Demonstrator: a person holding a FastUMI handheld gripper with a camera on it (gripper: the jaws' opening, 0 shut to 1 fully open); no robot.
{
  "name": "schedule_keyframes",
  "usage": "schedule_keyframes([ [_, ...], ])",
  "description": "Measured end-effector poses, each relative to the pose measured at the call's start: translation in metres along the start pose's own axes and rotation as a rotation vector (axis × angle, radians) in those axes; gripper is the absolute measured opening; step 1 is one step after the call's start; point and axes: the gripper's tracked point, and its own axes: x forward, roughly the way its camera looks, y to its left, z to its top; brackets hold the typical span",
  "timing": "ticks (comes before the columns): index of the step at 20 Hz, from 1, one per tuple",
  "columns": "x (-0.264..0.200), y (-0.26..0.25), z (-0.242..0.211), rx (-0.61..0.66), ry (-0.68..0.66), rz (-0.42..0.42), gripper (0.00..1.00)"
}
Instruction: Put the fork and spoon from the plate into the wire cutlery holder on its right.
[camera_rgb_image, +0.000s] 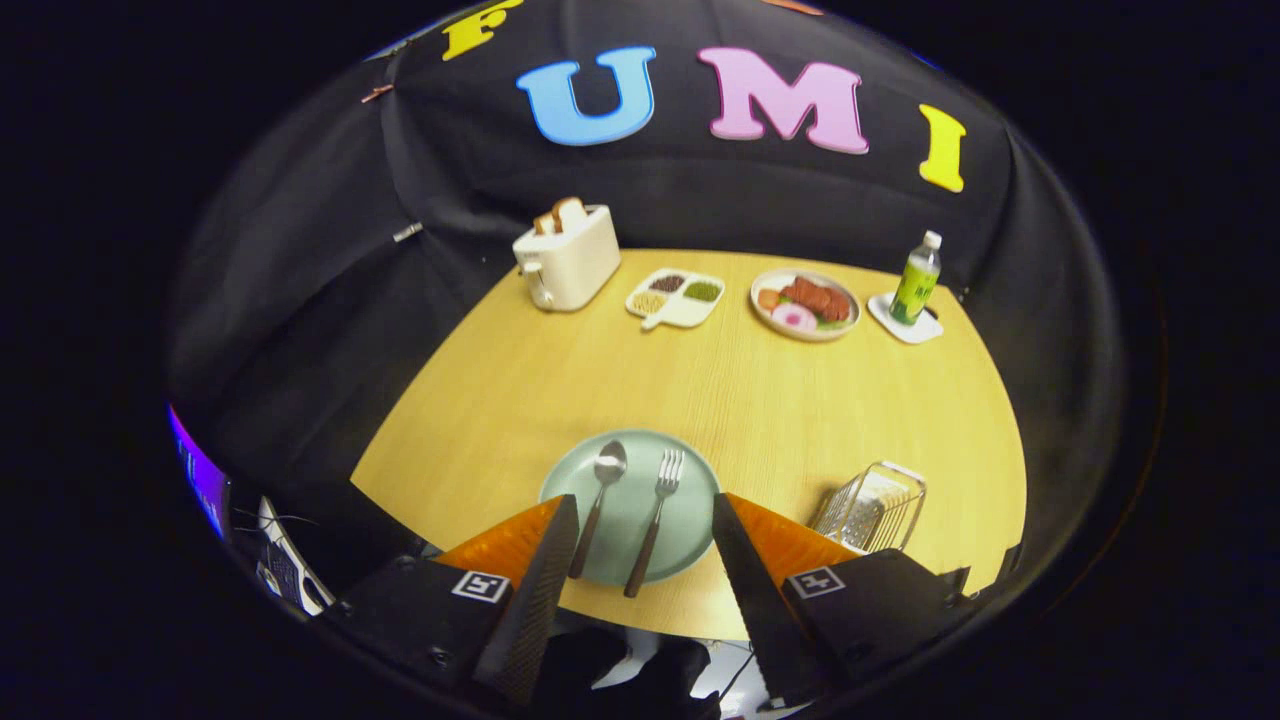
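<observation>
Gripper (645, 520): fingers spread wide, nothing between the pads; both tips hang over the near edge of the plate, one to each side of the cutlery
Gripper pose: raised above the table, tilted forward and down, aimed along the plate's centre line
Plate (690, 478): pale green, round, at the near edge of the table, just ahead of the fingers
Spoon (600, 500): lies on the plate's left half, bowl pointing away, dark handle running back toward the left finger
Fork (655, 520): lies on the plate's right half, tines pointing away, handle overhanging the near rim; apart from the spoon, roughly parallel to it
Wire cutlery holder (872, 505): stands on the table to the right of the plate, near but not touching it, looks empty
Step in hand: approach; neither utensil has been picked up, so the task appears to be at its start
Next move calls for: choosing one utensil, lowering until the fingers straddle its handle, closing across the handle's width; thin flat handles on a smooth plate may slide, so a low, centred grip is advisable
Table (720, 390): yellow wood-grain top
Far row, left to right: toaster (568, 258), divided tray (676, 297), food plate (806, 304), bottle (916, 279) on a white coaster
</observation>
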Motion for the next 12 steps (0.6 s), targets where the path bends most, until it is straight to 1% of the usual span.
schedule_keyframes([
  [1, 0.014, -0.001, -0.015, -0.002, 0.053, -0.008, 0.82],
  [2, 0.030, 0.000, -0.030, 0.006, 0.095, -0.013, 0.75],
  [4, 0.058, 0.001, -0.052, 0.037, 0.168, -0.013, 0.67],
  [6, 0.080, 0.000, -0.070, 0.046, 0.225, -0.033, 0.64],
  [8, 0.098, -0.003, -0.084, 0.056, 0.268, -0.059, 0.64],
  [10, 0.112, -0.003, -0.089, 0.066, 0.292, -0.076, 0.64],
  [12, 0.123, -0.002, -0.092, 0.074, 0.315, -0.087, 0.60],
])
